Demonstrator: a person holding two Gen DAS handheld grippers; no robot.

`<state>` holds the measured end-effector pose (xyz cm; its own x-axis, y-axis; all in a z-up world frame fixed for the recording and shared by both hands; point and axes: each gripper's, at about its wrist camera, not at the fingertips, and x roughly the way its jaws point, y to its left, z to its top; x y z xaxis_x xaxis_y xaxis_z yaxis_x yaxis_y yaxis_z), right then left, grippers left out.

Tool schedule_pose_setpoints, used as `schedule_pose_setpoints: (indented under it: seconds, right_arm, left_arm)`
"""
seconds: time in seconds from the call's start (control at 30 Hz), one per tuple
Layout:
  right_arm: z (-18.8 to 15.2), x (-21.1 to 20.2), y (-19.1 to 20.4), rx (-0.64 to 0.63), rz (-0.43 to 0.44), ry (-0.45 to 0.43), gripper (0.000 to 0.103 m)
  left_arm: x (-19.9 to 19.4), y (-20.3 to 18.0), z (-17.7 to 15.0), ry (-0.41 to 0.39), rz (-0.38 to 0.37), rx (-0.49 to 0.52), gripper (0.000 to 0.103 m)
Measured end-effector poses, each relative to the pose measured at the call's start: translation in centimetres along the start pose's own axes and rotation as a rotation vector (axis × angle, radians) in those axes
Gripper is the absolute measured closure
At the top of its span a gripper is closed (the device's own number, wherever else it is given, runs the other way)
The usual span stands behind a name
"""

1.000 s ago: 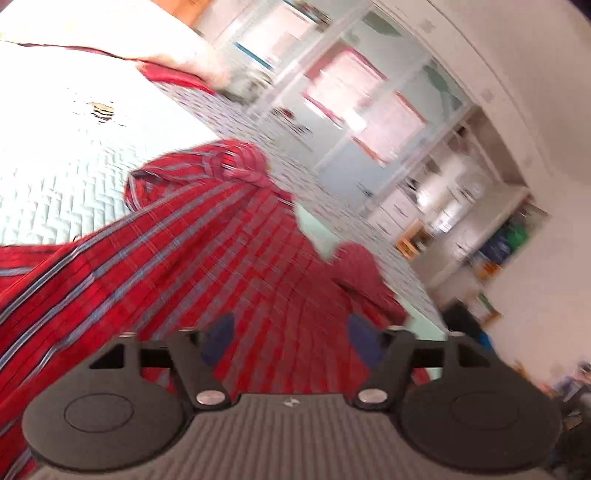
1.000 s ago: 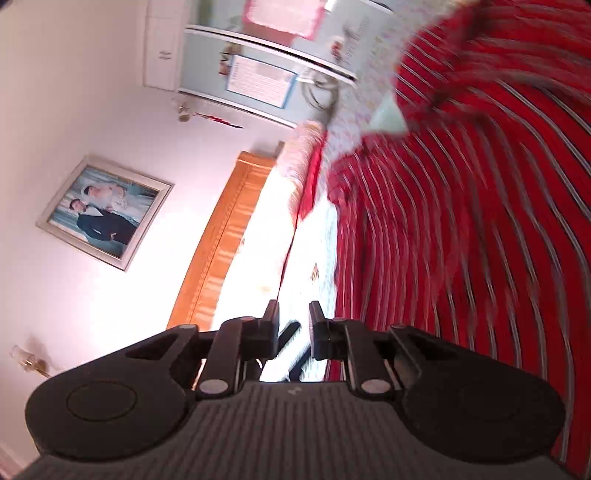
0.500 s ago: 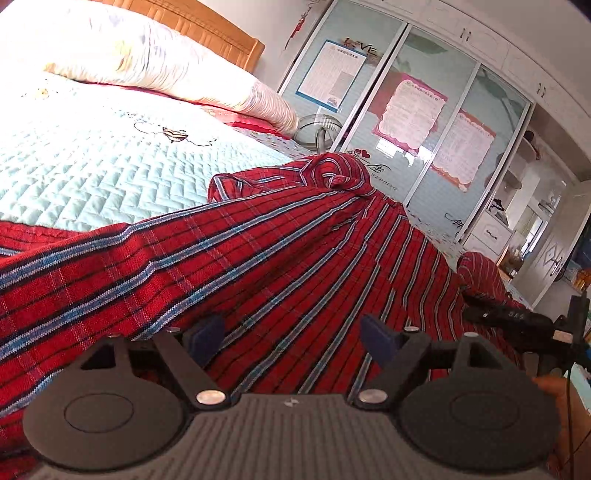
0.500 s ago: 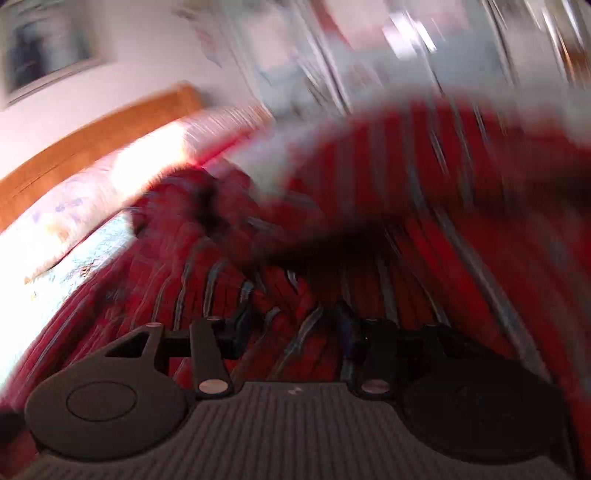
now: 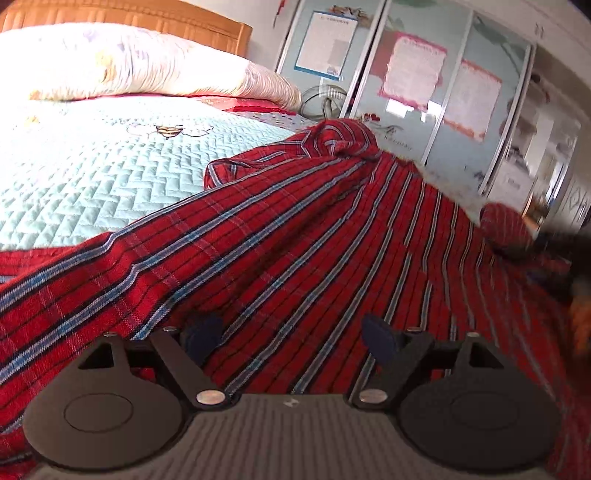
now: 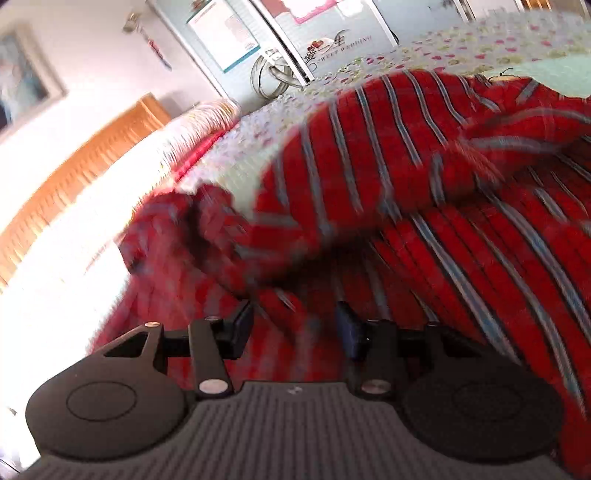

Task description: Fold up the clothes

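A red plaid shirt (image 5: 295, 236) with blue and white stripes lies spread on a pale quilted bed (image 5: 92, 166), its collar (image 5: 325, 144) bunched at the far end. My left gripper (image 5: 291, 338) hovers low over the cloth, jaws wide and still opening, nothing pinched between the blue pads. In the right wrist view the same shirt (image 6: 461, 221) fills the frame, with a sleeve (image 6: 369, 155) folded across it. My right gripper (image 6: 295, 325) is just above the fabric, jaws opening, with no cloth pressed between them. A dark blurred shape at the right edge of the left wrist view is the other tool (image 5: 569, 251).
Pillows (image 5: 140, 66) and a wooden headboard (image 5: 147, 18) are at the head of the bed. Mirrored wardrobe doors (image 5: 424, 85) with posters stand beyond the bed. A framed picture (image 6: 22, 77) hangs on the wall.
The left gripper sank lower toward the shirt and levelled out, jaws widening. The right gripper swung from facing the wall down to the shirt and its jaws went from nearly shut to open.
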<state>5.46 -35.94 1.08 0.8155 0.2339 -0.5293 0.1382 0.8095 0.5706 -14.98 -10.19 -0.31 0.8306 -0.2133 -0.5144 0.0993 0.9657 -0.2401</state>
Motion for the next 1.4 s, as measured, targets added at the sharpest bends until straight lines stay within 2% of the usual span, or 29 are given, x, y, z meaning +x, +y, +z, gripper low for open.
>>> schedule_pose_setpoints:
  seconds: [0.1,0.17,0.23,0.33,0.37,0.43,0.53,0.67,0.7,0.73,0.77,0.8,0.83,0.9,0.97,1.03,1.07,1.1,1.13,1.2,1.27,1.33,1.4]
  right_arm:
    - [3.0,-0.8,-0.2,0.092,-0.107,-0.021,0.047]
    - [5.0,-2.9,0.4,0.064,-0.195,-0.089,0.047]
    - [7.0,-5.8,0.2,0.070,-0.247,-0.160,0.046]
    - [10.5,-8.3,-2.1,0.018,-0.367,-0.214,0.021]
    - [11.7,-8.2,-3.3,-0.014,-0.396,-0.209,0.021]
    - [13.9,-6.6,-5.7,-0.054,-0.435,-0.175,0.021]
    - [16.5,-2.6,-9.3,-0.095,-0.421,-0.087,0.021]
    - [17.8,2.0,-12.1,-0.119,-0.344,0.075,0.021]
    - [17.6,2.6,-12.8,-0.081,-0.294,0.107,0.021]
    - [17.2,3.1,-13.1,-0.036,-0.224,0.148,0.028]
    - [16.6,3.2,-12.7,-0.046,-0.189,0.166,0.036]
    - [15.9,3.2,-12.1,-0.070,-0.164,0.177,0.066]
    - [15.1,2.8,-11.5,-0.082,-0.132,0.193,0.091]
    - [13.7,1.6,-10.1,-0.117,-0.089,0.209,0.092]
    - [12.9,-0.2,-8.6,-0.173,-0.101,0.190,0.094]
    - [13.7,-2.8,-7.4,-0.215,-0.221,0.108,0.096]
    - [14.4,-4.0,-6.9,-0.234,-0.283,0.061,0.097]
    - [15.3,-5.5,-6.4,-0.266,-0.347,0.003,0.097]
    - [16.5,-6.9,-5.6,-0.316,-0.429,-0.064,0.097]
    - [18.2,-7.7,-4.1,-0.450,-0.586,-0.150,0.097]
    - [18.8,-6.9,-2.4,-0.635,-0.794,-0.224,0.097]
    - [18.7,-5.1,-1.8,-0.732,-0.933,-0.263,0.097]
    - [18.4,-2.8,-2.8,-0.708,-0.931,-0.212,0.097]
  left_arm:
    - [0.2,0.1,0.0,0.004,-0.003,0.005,0.015]
    - [0.2,0.2,0.0,0.008,-0.013,0.001,0.012]
    - [0.4,0.2,0.1,0.023,-0.021,0.012,0.009]
    - [0.6,-0.2,0.3,0.041,-0.018,0.041,0.005]
    - [0.7,-0.4,0.3,0.044,-0.017,0.049,0.003]
    - [0.8,-0.6,0.3,0.051,-0.011,0.062,0.003]
    - [1.0,-1.3,0.4,0.069,0.020,0.099,0.003]
    - [1.5,-2.1,0.4,0.091,0.051,0.146,0.000]
    - [1.6,-2.2,0.4,0.096,0.058,0.155,0.000]
    - [1.6,-2.4,0.3,0.099,0.065,0.163,0.000]
    - [1.7,-2.5,0.3,0.102,0.073,0.170,0.000]
    - [1.7,-2.6,0.4,0.107,0.081,0.178,0.000]
    - [1.8,-2.7,0.4,0.113,0.087,0.183,0.000]
    - [1.9,-2.8,0.7,0.128,0.097,0.190,0.000]
    - [2.2,-3.4,1.4,0.163,0.121,0.206,0.000]
    - [2.4,-4.6,2.7,0.187,0.135,0.243,0.014]
    - [2.6,-5.5,3.6,0.181,0.114,0.254,0.036]
    - [2.7,-6.3,4.7,0.174,0.089,0.262,0.043]
    - [2.9,-7.2,5.7,0.167,0.064,0.271,0.043]
    - [3.5,-8.4,8.3,0.128,-0.008,0.225,0.041]
    - [4.6,-9.6,10.9,0.077,-0.072,0.185,0.034]
    - [6.3,-10.8,13.3,0.023,-0.106,0.182,0.032]
    - [8.8,-12.1,15.4,-0.002,-0.138,0.196,0.032]
